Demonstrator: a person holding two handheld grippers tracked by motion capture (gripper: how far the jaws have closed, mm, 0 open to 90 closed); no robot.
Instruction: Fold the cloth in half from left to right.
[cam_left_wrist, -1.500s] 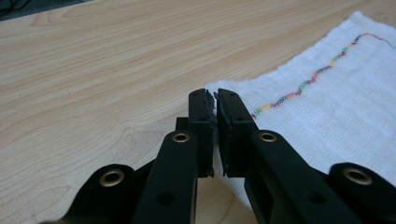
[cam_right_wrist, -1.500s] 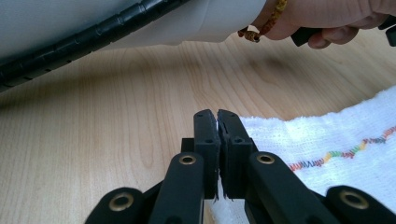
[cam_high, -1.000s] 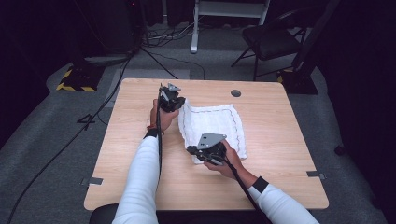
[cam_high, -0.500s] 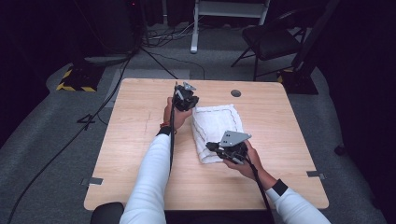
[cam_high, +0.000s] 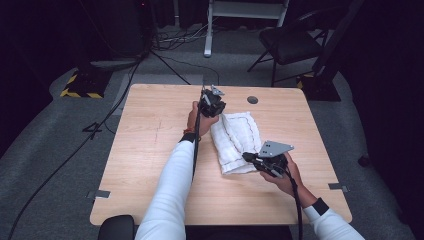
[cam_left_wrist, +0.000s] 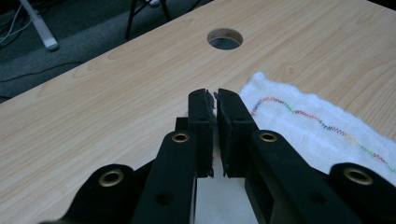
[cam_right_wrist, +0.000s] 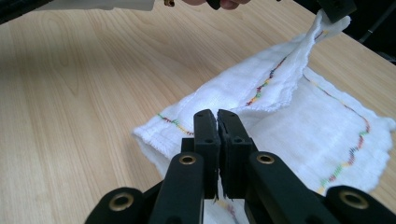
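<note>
Cloth (cam_high: 235, 142) lies at centre-right of the bench (cam_high: 150, 150), white, with a multicoloured zigzag stitch near its hem, half folded: one edge is lifted and carried over the rest.

Left tongs (cam_high: 212, 103) at the cloth's 11 o'clock corner in the high view; in the left gripper view the jaws stand together with white fabric pinched between them. Right tongs (cam_high: 253, 160) at the cloth's 5 o'clock corner, jaws likewise clamped on the hem, threads showing between the pads in the right gripper view.

Risks as we judge them:
- Both grips look thin, right at the hem. A tug from either hand could pull a corner out and let the fold collapse.
- If the two hands travel unevenly, the lifted edge may land skewed, so the hems would not line up.
- The raised layer sags in the middle; lowered too quickly, it may bunch into a ridge.
- The cable hole (cam_high: 252, 99) sits at 12 o'clock of the cloth, close to the left tongs; a low sweep could snag a jaw tip there.
</note>
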